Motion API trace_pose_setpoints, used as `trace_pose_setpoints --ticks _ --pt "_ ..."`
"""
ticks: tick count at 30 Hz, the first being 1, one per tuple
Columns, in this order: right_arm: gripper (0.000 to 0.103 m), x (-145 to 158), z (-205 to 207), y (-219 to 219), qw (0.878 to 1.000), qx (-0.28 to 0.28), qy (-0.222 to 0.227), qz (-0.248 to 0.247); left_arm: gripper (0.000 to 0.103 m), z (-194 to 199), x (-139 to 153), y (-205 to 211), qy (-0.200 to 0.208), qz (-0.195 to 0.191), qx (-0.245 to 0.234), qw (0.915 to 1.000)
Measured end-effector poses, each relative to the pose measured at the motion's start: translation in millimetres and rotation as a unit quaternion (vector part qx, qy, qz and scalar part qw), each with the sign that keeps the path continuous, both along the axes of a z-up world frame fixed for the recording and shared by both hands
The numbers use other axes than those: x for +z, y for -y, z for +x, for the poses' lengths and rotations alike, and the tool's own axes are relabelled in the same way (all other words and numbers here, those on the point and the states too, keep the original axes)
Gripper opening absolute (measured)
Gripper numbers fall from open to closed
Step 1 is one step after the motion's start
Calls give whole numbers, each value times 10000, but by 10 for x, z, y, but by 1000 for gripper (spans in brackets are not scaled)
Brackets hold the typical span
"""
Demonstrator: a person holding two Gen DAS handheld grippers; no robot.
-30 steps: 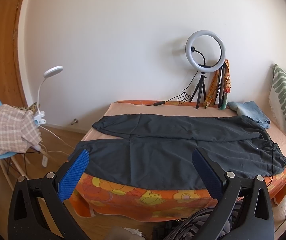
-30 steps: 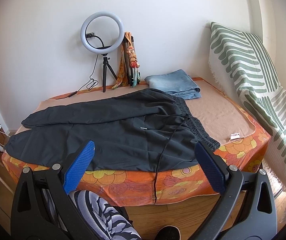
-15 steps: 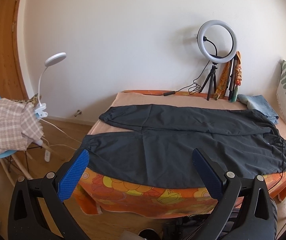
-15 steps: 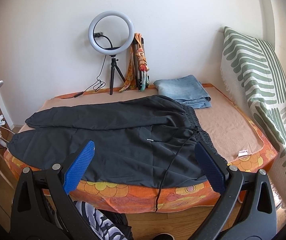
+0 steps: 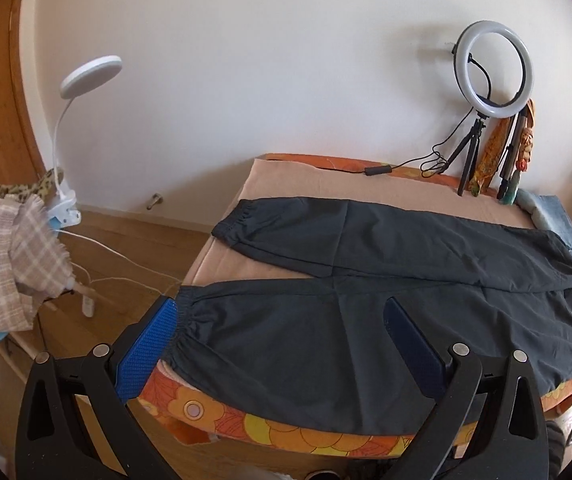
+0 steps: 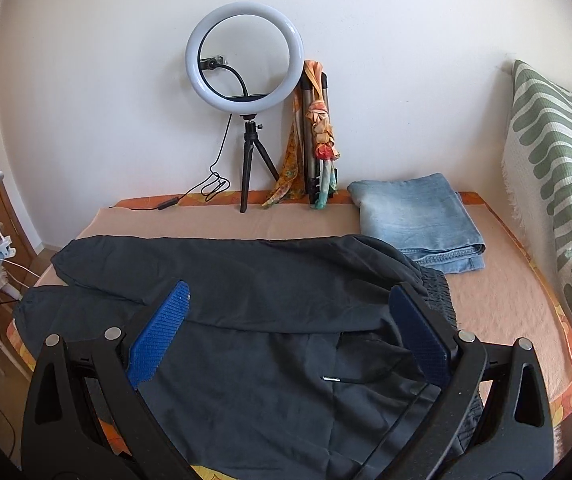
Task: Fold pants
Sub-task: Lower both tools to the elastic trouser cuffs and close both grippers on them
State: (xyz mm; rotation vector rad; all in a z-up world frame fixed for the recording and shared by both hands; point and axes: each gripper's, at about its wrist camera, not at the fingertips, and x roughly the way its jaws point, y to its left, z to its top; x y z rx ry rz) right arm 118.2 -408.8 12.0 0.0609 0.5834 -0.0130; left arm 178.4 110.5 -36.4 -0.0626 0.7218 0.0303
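Observation:
Dark grey pants (image 5: 385,292) lie spread flat on the bed, both legs pointing left with cuffs near the left edge, waistband at the right; they also show in the right wrist view (image 6: 270,320). My left gripper (image 5: 282,340) is open and empty, hovering over the near leg by its cuff. My right gripper (image 6: 286,328) is open and empty, above the hip and waistband area, where a black drawstring (image 6: 365,378) lies.
The bed has a peach sheet (image 6: 497,292) and orange flowered cover (image 5: 286,432). Folded jeans (image 6: 413,220), a ring light on a tripod (image 6: 246,92) and a green-striped cushion (image 6: 557,184) stand at the back and right. A chair with checked cloth (image 5: 2,256) and clip lamp (image 5: 86,80) stand left.
Both grippers have moved forward and lower toward the bed, so the pants now fill the space between the fingers. Both stay open. The pants have not moved.

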Motion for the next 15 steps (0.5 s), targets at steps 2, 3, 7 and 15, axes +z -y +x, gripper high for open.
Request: trace_pose_setpoints --ticks 2,3,7,15 --pt "102 9 219 -34 9998 161 -24 -73 102 209 -14 -112 -147 -323 11 9994" --pt "102 11 325 -56 9996 247 -48 -107 102 303 -25 -163 -218 -414 49 9989" --pt "102 -6 747 -144 9975 678 -167 -144 93 715 -90 -311 -374 -627 36 9973" --pt "102 -284 1698 -461 9815 1601 -632 -842 84 1655 -366 -450 -876 -410 -255 9950"
